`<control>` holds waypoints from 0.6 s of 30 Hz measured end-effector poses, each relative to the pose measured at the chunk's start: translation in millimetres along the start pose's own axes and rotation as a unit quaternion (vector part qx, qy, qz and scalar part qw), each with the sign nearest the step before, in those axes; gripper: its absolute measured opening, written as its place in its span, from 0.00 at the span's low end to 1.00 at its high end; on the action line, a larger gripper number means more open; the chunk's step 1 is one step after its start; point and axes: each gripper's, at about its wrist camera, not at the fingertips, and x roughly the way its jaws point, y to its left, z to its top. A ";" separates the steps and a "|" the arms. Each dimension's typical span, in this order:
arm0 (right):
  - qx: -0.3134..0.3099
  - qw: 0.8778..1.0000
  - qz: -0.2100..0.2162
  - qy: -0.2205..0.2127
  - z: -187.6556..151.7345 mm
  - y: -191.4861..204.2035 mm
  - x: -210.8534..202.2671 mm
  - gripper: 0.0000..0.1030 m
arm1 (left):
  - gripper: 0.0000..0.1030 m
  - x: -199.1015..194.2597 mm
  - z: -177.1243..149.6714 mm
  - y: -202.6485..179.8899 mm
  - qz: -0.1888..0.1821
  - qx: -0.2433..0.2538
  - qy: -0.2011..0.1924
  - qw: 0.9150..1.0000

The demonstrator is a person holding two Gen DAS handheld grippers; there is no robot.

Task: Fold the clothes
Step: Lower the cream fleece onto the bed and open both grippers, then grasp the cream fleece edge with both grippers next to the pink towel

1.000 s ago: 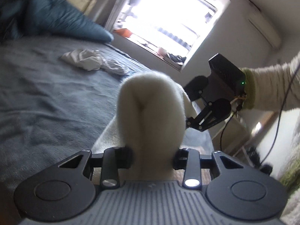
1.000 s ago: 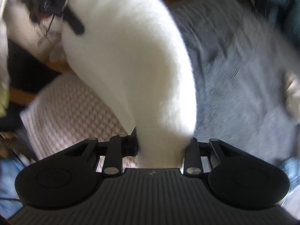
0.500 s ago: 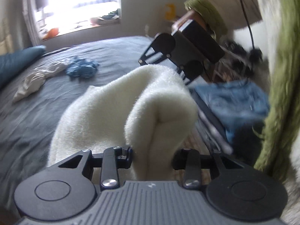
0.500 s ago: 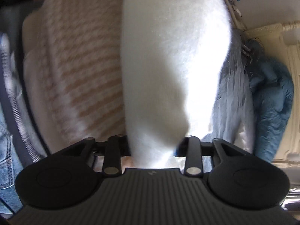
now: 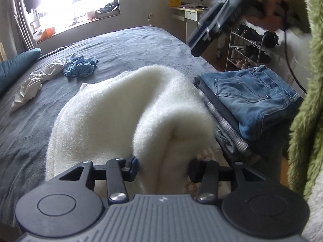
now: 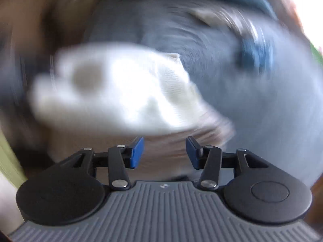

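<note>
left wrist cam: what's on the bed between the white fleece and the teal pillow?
Two loose garments on the grey bedspread: a crumpled blue one and a white one, between the white fleece and teal pillow. Left wrist view only.

Fluffy white garment (image 5: 125, 109) heaped on bed (image 5: 30, 133)

left tongs (image 5: 164, 168) opening | white fleece (image 5: 129, 109) between | jeans (image 5: 252, 92) beside

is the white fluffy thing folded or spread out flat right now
Folded: the white fleece garment is doubled over in a thick roll on the bed, one end between the opening left gripper fingers.
</note>
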 end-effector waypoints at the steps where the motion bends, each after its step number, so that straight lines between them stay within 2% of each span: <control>1: 0.102 0.994 0.031 -0.010 -7.5 -4.0 8.1 0.46 | 0.46 0.0 0.3 -0.6 0.000 0.000 0.002 1.000; 2: 0.181 0.982 0.058 -0.024 -16.6 -10.4 9.8 0.46 | 0.46 0.1 1.0 -0.9 0.002 0.000 0.004 1.000; 5: 0.233 0.960 0.111 -0.110 -38.6 36.3 27.7 0.46 | 0.47 0.8 3.5 -2.8 0.007 0.002 0.010 1.000; 6: 0.228 0.958 0.124 -0.118 -30.8 44.9 41.6 0.46 | 0.48 1.5 5.2 -3.2 0.008 0.003 0.013 1.000; 7: 0.208 0.962 0.135 -0.116 -29.2 52.8 52.1 0.45 | 0.48 1.0 6.6 -4.4 0.010 0.006 0.018 1.000; 9: 0.154 0.977 0.119 -0.083 -29.6 66.5 81.3 0.43 | 0.52 -1.1 11.8 -4.5 0.009 0.000 0.036 0.999; 10: 0.124 0.985 0.099 -0.065 -33.0 73.7 90.7 0.42 | 0.52 -2.1 14.6 -2.6 -0.002 -0.011 0.058 0.998; 12: 0.068 0.995 0.064 -0.041 -40.2 87.1 101.6 0.43 | 0.52 -9.9 16.8 2.8 -0.024 -0.048 0.088 0.995; 13: 0.055 0.996 0.057 -0.041 -42.6 90.9 100.2 0.43 | 0.52 -19.0 16.8 9.7 -0.031 -0.086 0.090 0.992; 15: 0.069 0.996 0.051 -0.037 -42.9 90.9 93.5 0.45 | 0.55 -37.3 16.8 23.6 -0.044 -0.160 0.094 0.982; 18: 0.125 0.990 0.048 -0.040 -45.9 83.8 92.1 0.45 | 0.58 -66.0 13.6 54.4 -0.038 -0.270 0.088 0.958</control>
